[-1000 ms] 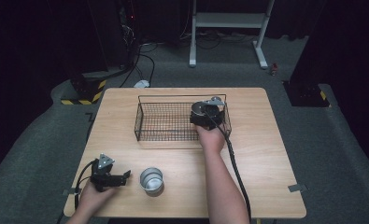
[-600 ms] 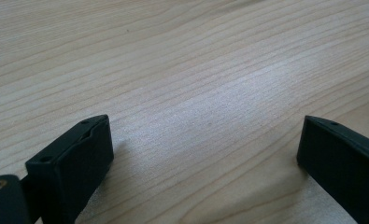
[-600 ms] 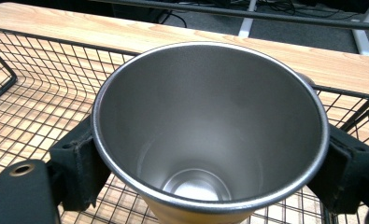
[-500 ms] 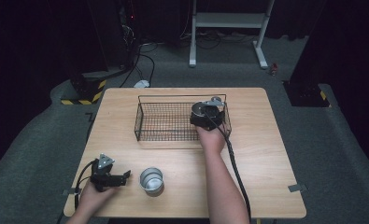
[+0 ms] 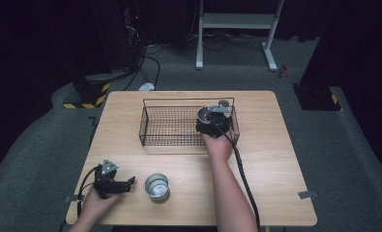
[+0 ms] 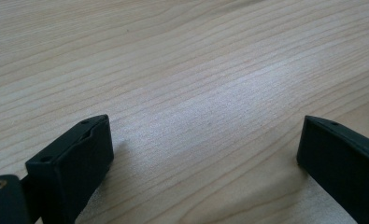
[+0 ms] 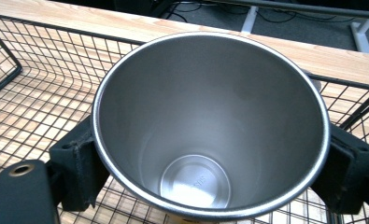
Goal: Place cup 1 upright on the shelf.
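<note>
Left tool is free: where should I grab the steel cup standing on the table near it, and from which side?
Judging from the high view, take the steel cup by its outer wall just below the rim. It stands upright, mouth up, with bare table around it. The left tool lies beside it, open, so a level approach from that side should work.

A shiny steel cup (image 7: 210,126) stands upright, open-mouthed, inside the wire basket (image 5: 169,126).

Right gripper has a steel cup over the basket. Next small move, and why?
Probably lower it a little further, then open. The right gripper clamps the steel cup upright from both sides, with the wire basket floor right beneath it, so it looks close to set-down. A second cup waits near the open left gripper.
</note>
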`<state>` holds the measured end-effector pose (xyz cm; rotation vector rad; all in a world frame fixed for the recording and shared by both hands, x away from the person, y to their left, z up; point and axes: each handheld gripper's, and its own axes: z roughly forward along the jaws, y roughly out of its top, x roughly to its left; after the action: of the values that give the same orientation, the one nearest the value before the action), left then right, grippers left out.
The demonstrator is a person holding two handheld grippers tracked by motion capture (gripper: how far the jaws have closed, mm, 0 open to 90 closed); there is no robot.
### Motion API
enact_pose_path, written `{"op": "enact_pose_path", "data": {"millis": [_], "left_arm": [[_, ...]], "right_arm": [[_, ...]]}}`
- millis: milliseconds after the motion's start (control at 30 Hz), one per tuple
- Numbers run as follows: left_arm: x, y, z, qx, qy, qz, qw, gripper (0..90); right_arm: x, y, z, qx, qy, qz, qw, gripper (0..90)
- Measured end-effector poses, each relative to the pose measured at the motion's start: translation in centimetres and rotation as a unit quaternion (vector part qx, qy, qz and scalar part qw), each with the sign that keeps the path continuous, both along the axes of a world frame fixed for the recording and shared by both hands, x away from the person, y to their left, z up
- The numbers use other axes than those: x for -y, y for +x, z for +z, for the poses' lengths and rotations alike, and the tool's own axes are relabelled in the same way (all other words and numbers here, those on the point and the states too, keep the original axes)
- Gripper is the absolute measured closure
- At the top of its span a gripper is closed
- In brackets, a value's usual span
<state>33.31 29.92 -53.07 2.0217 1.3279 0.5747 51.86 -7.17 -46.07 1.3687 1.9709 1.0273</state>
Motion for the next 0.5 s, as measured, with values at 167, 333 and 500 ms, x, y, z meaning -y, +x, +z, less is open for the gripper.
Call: {"op": "enact_pose_path", "data": {"millis": [167, 333, 500], "left_arm": [[0.0, 0.0, 0.0, 0.0, 0.0, 0.0, 1.0, 3.9], [0.0, 0.0, 0.0, 0.0, 0.0, 0.0, 1.0, 3.9], [0.0, 0.0, 0.0, 0.0, 0.0, 0.0, 1.0, 3.9]], "right_arm": [[0.0, -0.1, 0.2, 0.0, 0.003, -0.001, 1.0, 8.9], [0.2, -0.4, 0.4, 0.008, -0.005, 0.002, 1.0, 8.8], [0.4, -1.0, 0.6, 0.016, -0.008, 0.002, 0.9998, 8.8]]}}
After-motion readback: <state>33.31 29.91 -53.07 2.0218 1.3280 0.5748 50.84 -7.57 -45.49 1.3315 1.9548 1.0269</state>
